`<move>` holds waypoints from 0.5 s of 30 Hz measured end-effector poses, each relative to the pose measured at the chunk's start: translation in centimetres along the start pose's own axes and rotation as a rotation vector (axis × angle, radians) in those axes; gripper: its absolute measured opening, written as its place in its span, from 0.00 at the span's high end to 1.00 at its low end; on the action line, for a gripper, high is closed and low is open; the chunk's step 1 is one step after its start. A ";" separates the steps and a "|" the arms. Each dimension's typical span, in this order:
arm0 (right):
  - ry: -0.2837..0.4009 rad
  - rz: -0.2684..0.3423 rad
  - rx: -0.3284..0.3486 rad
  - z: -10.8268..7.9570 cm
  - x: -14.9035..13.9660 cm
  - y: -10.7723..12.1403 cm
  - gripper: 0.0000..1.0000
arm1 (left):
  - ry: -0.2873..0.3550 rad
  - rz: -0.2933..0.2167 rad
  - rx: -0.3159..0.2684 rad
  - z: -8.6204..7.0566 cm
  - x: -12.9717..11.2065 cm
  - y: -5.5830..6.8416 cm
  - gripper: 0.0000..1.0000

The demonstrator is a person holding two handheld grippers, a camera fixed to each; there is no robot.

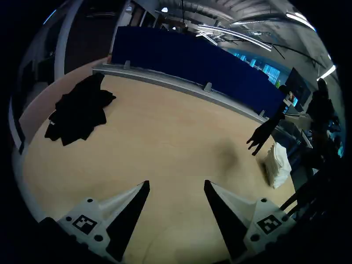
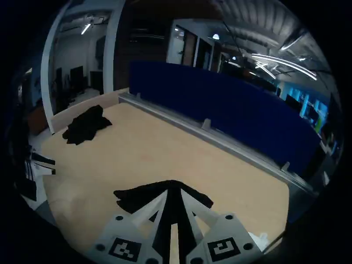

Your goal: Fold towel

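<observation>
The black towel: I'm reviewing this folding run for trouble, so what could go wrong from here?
1. The right tongs appear closed on a bunched black towel; they may hold several layers, so the fold could come out crooked.
2. The left tongs stand open over bare table, so the towel depends on one grip and may slip.

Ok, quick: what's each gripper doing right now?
Left gripper: open, empty, over the pale wooden table.
Right gripper: shut on the crumpled black cloth towel.

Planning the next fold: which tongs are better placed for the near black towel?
Right: the right tongs grip the crumpled black cloth towel; the left tongs hang open over the wooden table.
</observation>
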State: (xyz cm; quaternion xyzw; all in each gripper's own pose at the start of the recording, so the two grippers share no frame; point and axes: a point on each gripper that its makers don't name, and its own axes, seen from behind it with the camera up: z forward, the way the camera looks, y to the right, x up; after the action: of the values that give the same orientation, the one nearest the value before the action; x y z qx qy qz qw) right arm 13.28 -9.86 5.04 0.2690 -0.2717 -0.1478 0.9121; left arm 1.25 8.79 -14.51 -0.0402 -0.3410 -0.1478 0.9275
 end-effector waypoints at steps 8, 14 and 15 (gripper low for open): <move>-0.001 -0.004 -0.086 -3.2 0.3 6.5 0.94 | -0.011 0.003 -0.007 0.3 -0.2 0.6 0.08; -0.006 0.000 -0.147 -5.0 0.3 11.1 0.94 | -0.016 0.011 -0.015 0.6 0.0 1.5 0.08; -0.007 0.003 -0.156 -5.3 0.2 11.9 0.94 | -0.016 0.013 -0.016 0.6 0.0 1.7 0.08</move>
State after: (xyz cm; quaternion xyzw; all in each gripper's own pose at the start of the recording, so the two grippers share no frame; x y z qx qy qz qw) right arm 17.98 1.84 8.18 0.1962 -0.2628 -0.1680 0.9296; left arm 1.36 10.50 -13.98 -0.0512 -0.3470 -0.1442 0.9253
